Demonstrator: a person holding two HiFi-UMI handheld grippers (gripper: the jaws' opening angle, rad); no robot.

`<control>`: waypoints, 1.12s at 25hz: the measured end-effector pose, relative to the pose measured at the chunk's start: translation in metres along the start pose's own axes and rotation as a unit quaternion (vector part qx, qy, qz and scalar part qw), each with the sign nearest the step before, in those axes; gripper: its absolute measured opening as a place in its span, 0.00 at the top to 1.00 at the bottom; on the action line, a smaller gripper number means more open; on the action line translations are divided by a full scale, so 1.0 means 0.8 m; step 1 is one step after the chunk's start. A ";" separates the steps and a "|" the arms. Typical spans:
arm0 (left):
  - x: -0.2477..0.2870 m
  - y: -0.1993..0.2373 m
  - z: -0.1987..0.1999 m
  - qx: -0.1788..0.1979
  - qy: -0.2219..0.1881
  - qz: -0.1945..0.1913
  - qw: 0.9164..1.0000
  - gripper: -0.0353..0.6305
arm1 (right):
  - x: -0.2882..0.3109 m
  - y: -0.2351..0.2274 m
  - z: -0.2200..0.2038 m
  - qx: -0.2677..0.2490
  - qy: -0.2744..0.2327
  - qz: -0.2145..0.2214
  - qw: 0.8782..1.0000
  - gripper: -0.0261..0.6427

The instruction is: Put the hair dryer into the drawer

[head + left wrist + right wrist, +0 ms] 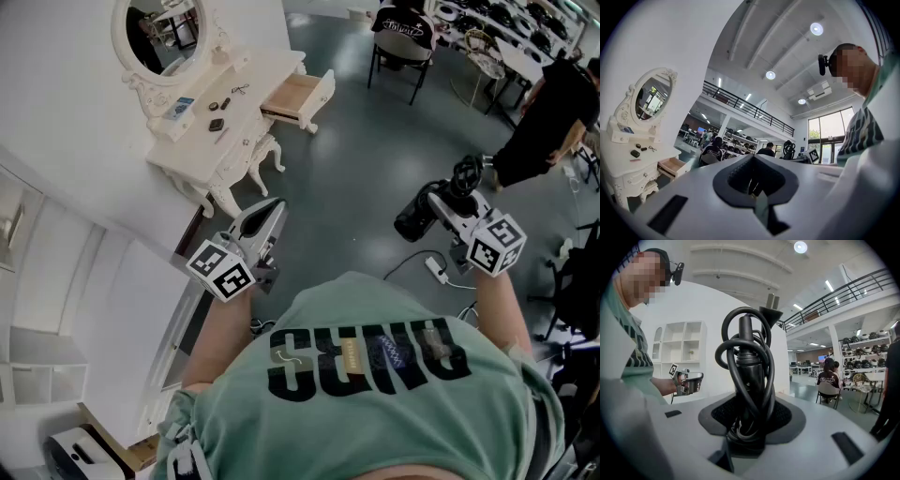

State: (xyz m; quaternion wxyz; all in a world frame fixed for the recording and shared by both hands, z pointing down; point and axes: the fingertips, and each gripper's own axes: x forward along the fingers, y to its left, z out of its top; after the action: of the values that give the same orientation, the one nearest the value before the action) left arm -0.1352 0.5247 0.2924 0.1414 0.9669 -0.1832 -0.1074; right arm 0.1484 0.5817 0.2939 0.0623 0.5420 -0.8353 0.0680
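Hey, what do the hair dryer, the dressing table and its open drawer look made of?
The hair dryer looks like black plastic with a slight sheen; its cord seems rubbery. The dressing table is probably white-painted wood, given the carving. The drawer shows bare light wood inside.

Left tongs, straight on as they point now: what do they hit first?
Nothing near: the left tongs aim right of the open drawer, over bare floor toward a seated person, probably.

Glossy black plastic hair dryer point(419, 214) with a black cord. Ornate carved desk point(197, 150) is cream-white; its open wooden drawer point(294, 94) pale tan inside. Smooth floor point(375, 141) dull grey-blue.
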 end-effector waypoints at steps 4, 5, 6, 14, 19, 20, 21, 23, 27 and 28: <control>0.006 -0.003 -0.003 -0.003 0.001 0.000 1.000 0.93 | -0.002 -0.006 -0.003 -0.004 -0.003 0.004 1.000 0.73; 0.008 -0.003 -0.003 -0.002 0.002 0.000 1.000 0.93 | -0.002 -0.008 -0.002 -0.003 -0.002 0.004 1.000 0.73; 0.010 -0.003 -0.003 -0.002 0.002 0.000 1.000 0.93 | -0.002 -0.009 -0.002 -0.002 -0.001 0.003 1.000 0.73; 0.025 -0.019 -0.009 0.004 0.003 0.001 1.000 0.93 | -0.016 -0.021 -0.004 0.000 -0.001 0.003 1.000 0.73; 0.042 -0.039 -0.014 0.005 0.001 0.004 1.000 0.93 | -0.036 -0.034 -0.001 -0.007 0.003 0.009 1.000 0.73; 0.047 -0.045 -0.015 0.005 0.000 0.005 1.000 0.93 | -0.042 -0.037 0.001 -0.009 0.002 0.012 1.000 0.73; 0.052 -0.051 -0.016 0.005 -0.001 0.005 1.000 0.93 | -0.048 -0.040 0.002 -0.011 0.000 0.015 1.000 0.73; 0.064 -0.065 -0.022 0.005 -0.002 0.004 1.000 0.93 | -0.062 -0.046 0.002 -0.016 0.001 0.018 1.000 0.73; 0.092 -0.094 -0.040 0.006 -0.001 0.000 1.000 0.93 | -0.093 -0.062 -0.005 -0.023 0.004 0.023 0.999 0.73; 0.100 -0.099 -0.045 0.005 -0.001 0.000 1.000 0.93 | -0.099 -0.067 -0.007 -0.024 0.005 0.024 0.999 0.73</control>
State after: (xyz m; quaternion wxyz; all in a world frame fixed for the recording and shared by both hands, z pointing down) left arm -0.0275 0.5734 0.2885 0.1365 0.9676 -0.1835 -0.1073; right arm 0.2295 0.6327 0.2878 0.0780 0.5198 -0.8491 0.0525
